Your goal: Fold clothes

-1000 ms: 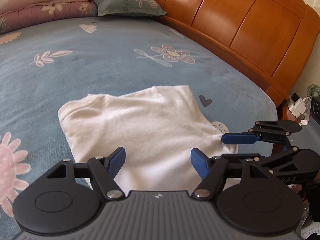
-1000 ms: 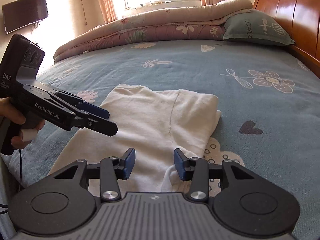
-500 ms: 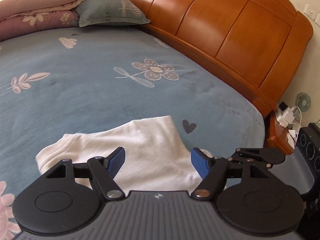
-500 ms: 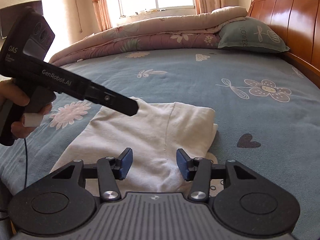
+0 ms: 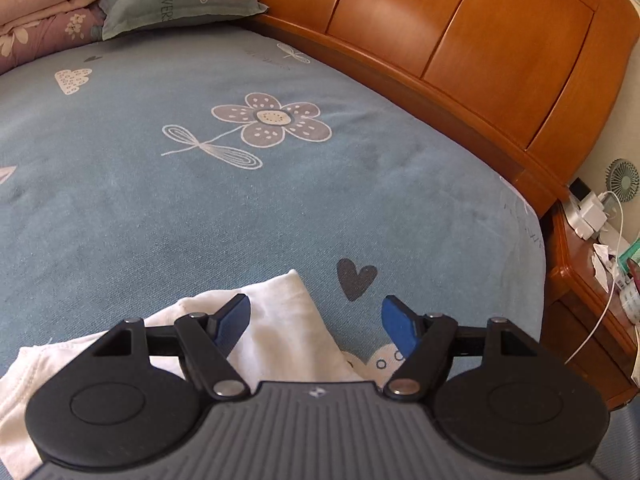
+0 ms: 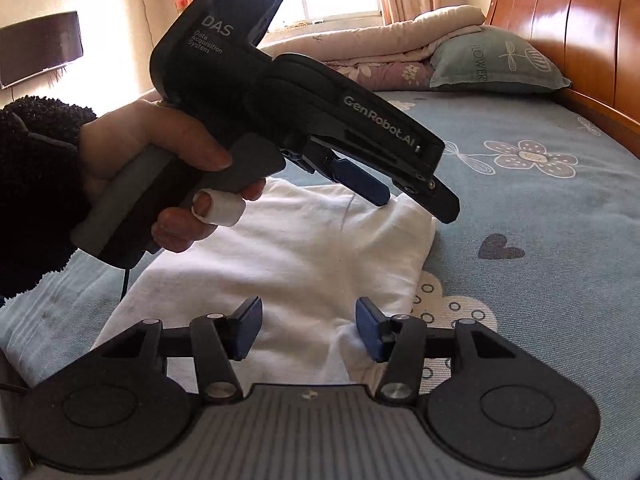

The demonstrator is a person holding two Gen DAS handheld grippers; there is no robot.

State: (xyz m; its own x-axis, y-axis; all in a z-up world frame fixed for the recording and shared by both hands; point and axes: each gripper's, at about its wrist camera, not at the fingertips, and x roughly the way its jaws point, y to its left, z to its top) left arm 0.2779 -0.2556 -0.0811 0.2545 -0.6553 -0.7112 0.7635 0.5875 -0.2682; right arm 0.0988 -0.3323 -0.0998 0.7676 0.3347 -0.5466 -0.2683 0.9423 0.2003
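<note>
A white garment (image 6: 304, 256) lies folded into a rectangle on the blue bed sheet (image 6: 540, 220). My right gripper (image 6: 308, 326) is open, low over the garment's near edge, with nothing between its fingers. A hand (image 6: 160, 168) holds my left gripper (image 6: 416, 200) in the air above the garment's far right corner, tilted down. In the left wrist view the left gripper (image 5: 316, 320) is open and empty. Only the garment's corner (image 5: 280, 344) shows there, under its left finger.
A wooden headboard (image 5: 460, 48) runs along the right side of the bed. A green pillow (image 6: 496, 64) and a rolled quilt (image 6: 380, 52) lie at the far end. A nightstand (image 5: 592, 272) with chargers and cables stands beyond the bed corner.
The left gripper has risen and moved across over the garment's far right corner, its view swinging toward the headboard. The right gripper has opened slightly wider and barely moved.
</note>
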